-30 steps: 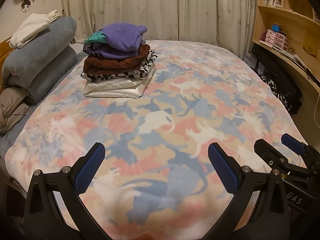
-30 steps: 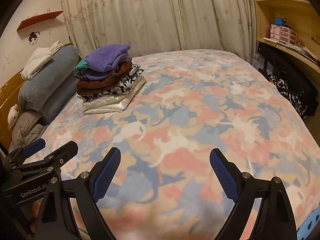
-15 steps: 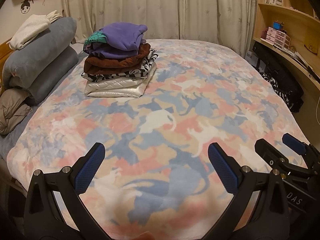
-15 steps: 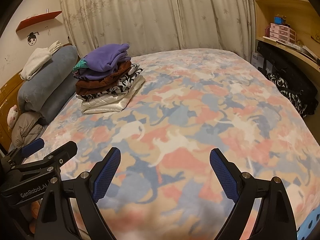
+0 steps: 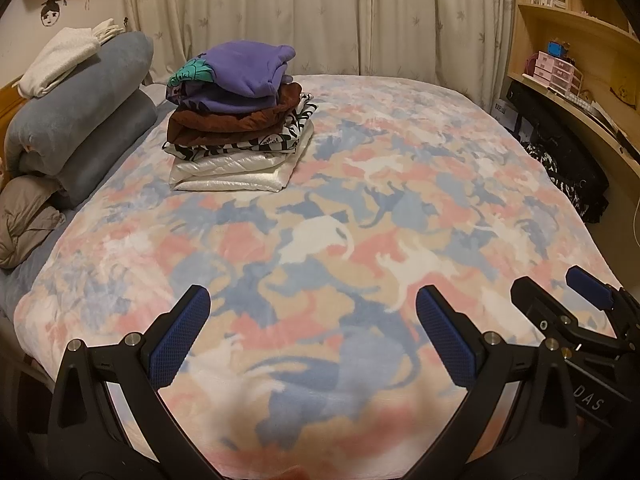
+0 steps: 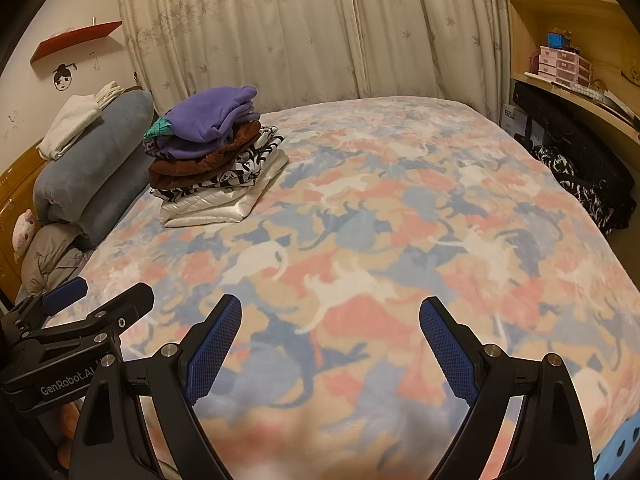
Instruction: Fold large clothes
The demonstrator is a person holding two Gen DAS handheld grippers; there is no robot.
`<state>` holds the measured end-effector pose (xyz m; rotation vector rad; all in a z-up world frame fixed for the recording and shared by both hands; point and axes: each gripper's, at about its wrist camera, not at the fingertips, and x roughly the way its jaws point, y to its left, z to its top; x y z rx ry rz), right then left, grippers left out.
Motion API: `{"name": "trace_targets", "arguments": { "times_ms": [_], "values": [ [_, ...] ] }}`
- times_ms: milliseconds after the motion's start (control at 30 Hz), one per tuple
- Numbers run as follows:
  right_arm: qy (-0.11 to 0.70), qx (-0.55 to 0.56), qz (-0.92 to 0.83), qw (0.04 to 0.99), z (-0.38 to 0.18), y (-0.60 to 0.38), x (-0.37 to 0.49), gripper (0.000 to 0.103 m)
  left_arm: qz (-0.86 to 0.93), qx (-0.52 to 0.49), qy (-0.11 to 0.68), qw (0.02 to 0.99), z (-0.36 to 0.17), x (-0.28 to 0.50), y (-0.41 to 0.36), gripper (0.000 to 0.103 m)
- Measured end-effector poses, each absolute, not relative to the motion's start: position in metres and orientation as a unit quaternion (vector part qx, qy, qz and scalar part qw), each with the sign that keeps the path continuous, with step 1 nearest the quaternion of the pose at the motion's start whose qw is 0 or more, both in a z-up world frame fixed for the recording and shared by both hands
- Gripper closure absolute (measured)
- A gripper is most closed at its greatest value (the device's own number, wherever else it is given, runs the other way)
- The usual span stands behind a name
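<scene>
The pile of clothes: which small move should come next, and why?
Probably reach the left tool toward the purple garment on top of the pile. Both tools are open and empty over the blanket, and no garment is spread for folding.

Fleecy matt blanket (image 5: 320, 240), glossy quilted garment (image 5: 236, 168)

Home bedroom: bed (image 5: 400, 160) with cat-print blanket, rolled bedding (image 5: 80, 120), drawn curtains (image 5: 320, 16), wooden bookshelves (image 5: 576, 20), wall doodle (image 5: 51, 12)
</scene>
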<state>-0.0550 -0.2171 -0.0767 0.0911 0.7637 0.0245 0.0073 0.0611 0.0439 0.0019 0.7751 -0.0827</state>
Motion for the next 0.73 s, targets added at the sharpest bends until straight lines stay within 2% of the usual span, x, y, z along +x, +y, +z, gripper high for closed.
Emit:
{"name": "trace_targets", "arguments": {
  "times_ms": [733],
  "values": [
    [0.373, 0.044, 0.011, 0.927, -0.0768, -0.2161, -0.0547, 0.011, -0.04, 0.003, 0.379, 0.925, 0.0442, 0.0093, 0.0596, 0.001]
  ]
}}
